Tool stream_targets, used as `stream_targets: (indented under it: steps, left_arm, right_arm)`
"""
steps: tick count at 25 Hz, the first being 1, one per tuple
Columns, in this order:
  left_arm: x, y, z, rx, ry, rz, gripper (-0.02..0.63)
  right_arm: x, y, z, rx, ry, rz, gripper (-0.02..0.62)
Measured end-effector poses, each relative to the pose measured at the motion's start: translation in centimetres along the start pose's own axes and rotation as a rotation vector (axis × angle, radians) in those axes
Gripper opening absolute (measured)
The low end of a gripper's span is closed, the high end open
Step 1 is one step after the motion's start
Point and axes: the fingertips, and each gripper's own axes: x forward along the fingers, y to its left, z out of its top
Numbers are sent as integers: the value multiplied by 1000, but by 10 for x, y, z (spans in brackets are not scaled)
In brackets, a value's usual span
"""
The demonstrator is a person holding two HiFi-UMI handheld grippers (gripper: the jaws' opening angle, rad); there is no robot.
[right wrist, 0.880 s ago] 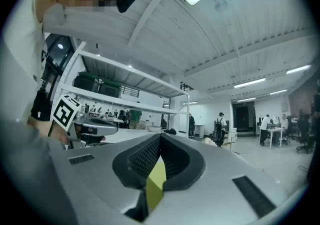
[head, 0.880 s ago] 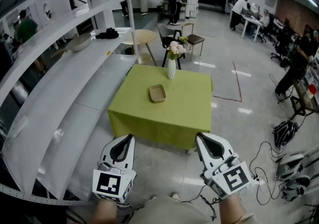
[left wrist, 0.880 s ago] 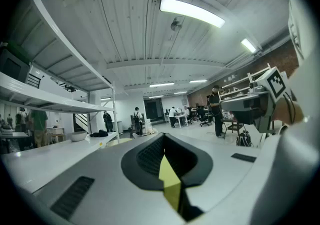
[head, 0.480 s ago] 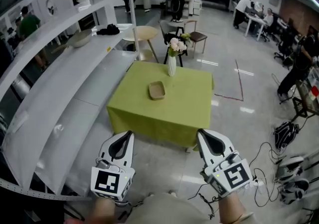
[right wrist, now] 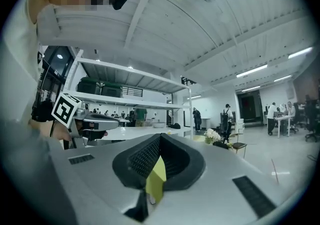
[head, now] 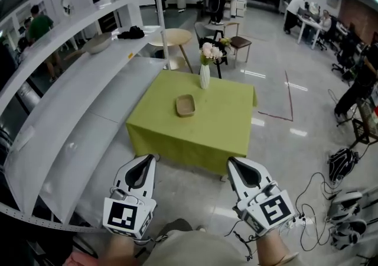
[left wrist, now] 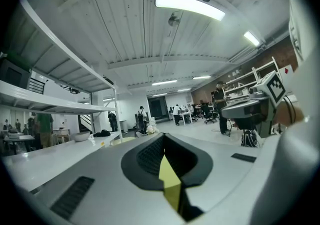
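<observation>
Head view: a person holds the left gripper at 7 o'clock and the right gripper at 5 o'clock, side by side above a grey floor, each with its fingers pressed together and gripping nothing. At 12 o'clock from both, near but apart from their tips, stands a table under a lime-green cloth. A shallow tan tray lies near the cloth's middle, and a white vase of pale flowers stands upright at the far edge. Long white shelves run along the 9 o'clock side, with a bowl on one of them. A round wooden table and a chair sit beyond at 12 o'clock; a black bag and loose cables lie at 3 to 4 o'clock. Left gripper view: the left gripper shows its dark ribbed pads closed on each other, with no object between them. The other tool's marker cube appears at 3 o'clock and a ceiling light at 12 o'clock. Right gripper view: the right gripper is likewise closed and empty. The left tool's marker cube shows at 9 o'clock, and the flowers at 3 o'clock.
</observation>
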Motion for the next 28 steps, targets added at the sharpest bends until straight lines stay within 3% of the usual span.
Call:
stream_targets:
  steps: [16, 28]
  left_arm:
    - [20, 1, -11, 21, -16, 47, 6]
    - [81, 57, -32, 1, 4, 12, 6]
  right_arm:
    - [18, -22, -17, -33, 8, 41, 6]
    - [100, -46, -37, -21, 64, 9, 6]
